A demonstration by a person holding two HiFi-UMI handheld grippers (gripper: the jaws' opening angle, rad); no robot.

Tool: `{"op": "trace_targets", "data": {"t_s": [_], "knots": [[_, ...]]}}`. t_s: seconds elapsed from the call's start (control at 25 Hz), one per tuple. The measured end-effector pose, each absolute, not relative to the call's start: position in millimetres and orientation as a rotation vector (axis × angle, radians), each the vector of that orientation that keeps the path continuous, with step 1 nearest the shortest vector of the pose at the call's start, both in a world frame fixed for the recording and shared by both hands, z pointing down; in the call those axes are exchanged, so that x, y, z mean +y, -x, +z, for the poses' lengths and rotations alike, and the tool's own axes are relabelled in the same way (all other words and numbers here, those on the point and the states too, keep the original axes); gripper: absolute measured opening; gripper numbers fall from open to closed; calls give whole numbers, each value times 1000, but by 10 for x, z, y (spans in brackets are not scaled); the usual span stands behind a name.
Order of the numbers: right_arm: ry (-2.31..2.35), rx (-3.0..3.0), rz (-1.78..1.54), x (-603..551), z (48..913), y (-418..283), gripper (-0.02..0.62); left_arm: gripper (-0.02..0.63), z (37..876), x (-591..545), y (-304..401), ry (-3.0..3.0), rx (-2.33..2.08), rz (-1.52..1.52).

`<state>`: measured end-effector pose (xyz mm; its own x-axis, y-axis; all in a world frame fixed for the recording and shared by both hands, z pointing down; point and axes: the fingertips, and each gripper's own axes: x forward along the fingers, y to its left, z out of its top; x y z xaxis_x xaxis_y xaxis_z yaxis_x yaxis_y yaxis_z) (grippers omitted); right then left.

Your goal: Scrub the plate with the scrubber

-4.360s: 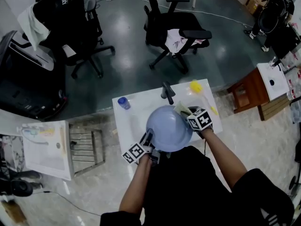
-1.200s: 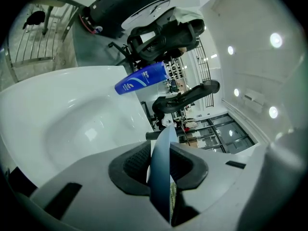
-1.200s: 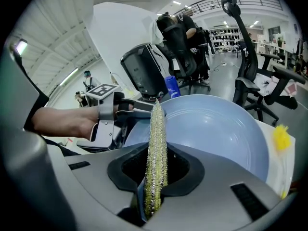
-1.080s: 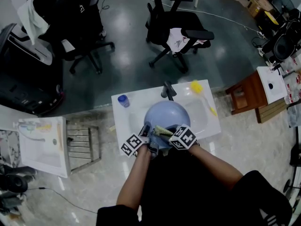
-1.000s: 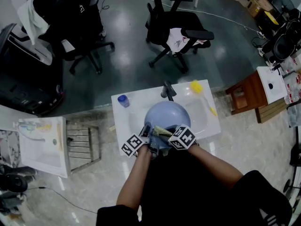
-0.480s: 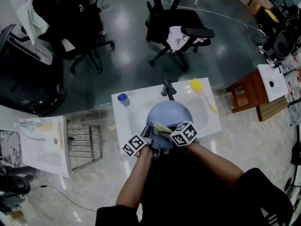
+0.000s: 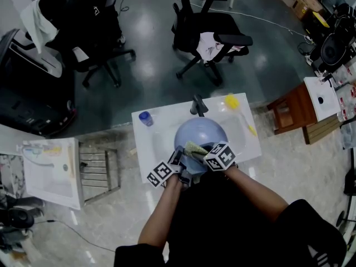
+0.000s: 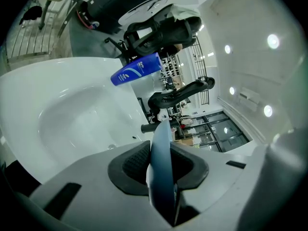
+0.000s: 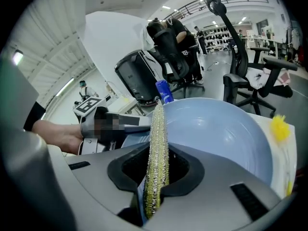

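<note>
A person stands on pale tiled floor at a small white table with a sink basin set into it, both arms reaching forward.

The left gripper has its fingers clamped on the near rim of a round pale-blue plate. These fingers have just eased slightly apart, though the rim is between them and the pads press on it. From this gripper the plate shows edge-on, standing upright and stretching away from the fingers.

The right gripper has its fingers closed on a thin yellow-green scrubber. The scrubber also shows edge-on, with its long axis running straight out from the fingers. Its far end lies against the near part of the plate.

The plate is held over the basin. It seems tipped, with its hollow face toward the right gripper.

Behind the plate stands a dark faucet. A blue bottle sits at the table's far left, and a yellow brush at its far right.

A wooden stand is to the right. Beyond lies a dark glossy floor with black office chairs.
</note>
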<state>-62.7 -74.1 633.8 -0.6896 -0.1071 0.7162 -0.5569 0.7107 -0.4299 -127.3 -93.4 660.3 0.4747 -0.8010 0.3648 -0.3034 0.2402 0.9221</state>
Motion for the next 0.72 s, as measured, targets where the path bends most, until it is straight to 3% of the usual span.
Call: {"op": "trace_targets", "data": {"t_s": [0.72], "knots": [[-499,-2246,790,-924,6284,736,57,77,6558,-892,1258,-1388,-1056,-443]]}}
